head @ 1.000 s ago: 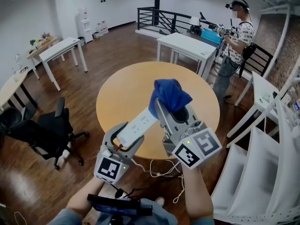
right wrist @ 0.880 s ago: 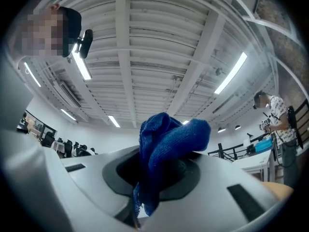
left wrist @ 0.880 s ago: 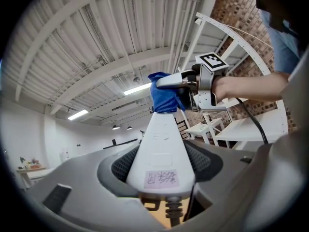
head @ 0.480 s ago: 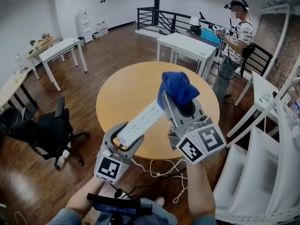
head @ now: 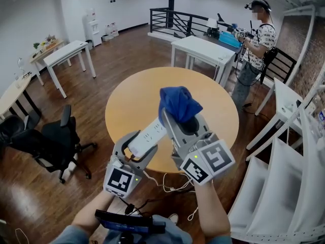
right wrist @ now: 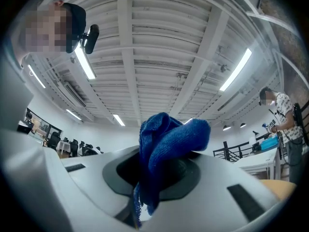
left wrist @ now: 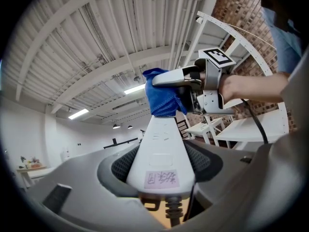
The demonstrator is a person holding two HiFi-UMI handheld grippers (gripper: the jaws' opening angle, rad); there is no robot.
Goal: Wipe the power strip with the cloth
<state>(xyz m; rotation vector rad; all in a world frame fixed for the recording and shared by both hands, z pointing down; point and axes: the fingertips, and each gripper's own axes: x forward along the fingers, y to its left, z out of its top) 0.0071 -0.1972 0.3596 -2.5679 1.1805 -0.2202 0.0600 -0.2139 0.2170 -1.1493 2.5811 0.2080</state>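
- Head view: the power strip [head: 149, 134] is clamped at its near, cord end by the left tool [head: 138, 145], above the tabletop [head: 127, 100], its long axis running near-left to far-right.
- The cloth [head: 179, 103], pinched in the right tool [head: 182, 118], is laid on its far end.
- The strip is judged stiff, light and slippery, and the cloth limp.

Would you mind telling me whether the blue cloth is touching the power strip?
Touching. The left gripper view shows the cloth pressed onto the power strip at its far end.
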